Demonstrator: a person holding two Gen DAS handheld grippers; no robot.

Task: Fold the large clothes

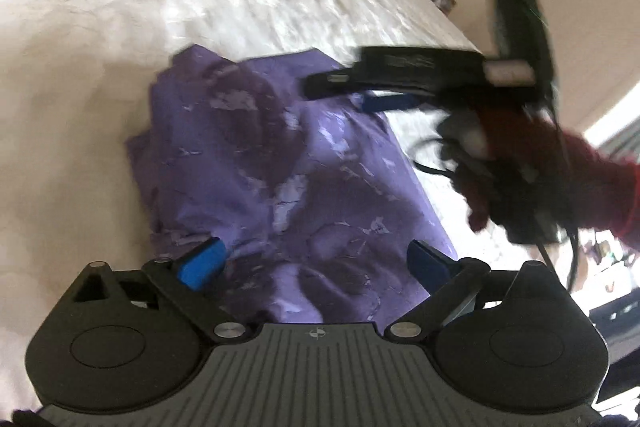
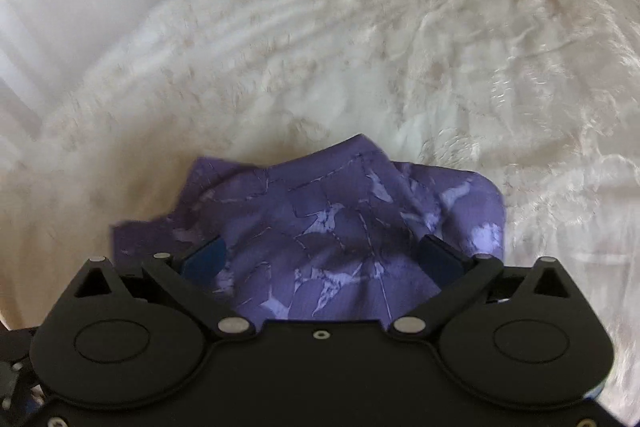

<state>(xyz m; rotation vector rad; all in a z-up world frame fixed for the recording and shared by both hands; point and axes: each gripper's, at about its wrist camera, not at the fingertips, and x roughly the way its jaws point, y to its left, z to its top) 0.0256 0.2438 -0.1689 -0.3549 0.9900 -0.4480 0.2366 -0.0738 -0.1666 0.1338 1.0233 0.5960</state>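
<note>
White bedspread (image 2: 400,47) carries the purple garment (image 1: 280,167), lengthwise away from both wide-spread, empty tongs (image 1: 316,259).

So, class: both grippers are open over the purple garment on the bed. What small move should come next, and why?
Probably lower the left gripper and pinch the near edge of the purple garment. Both it and the right gripper are open and hold nothing, and the cloth lies bunched on the white bedspread.
</note>
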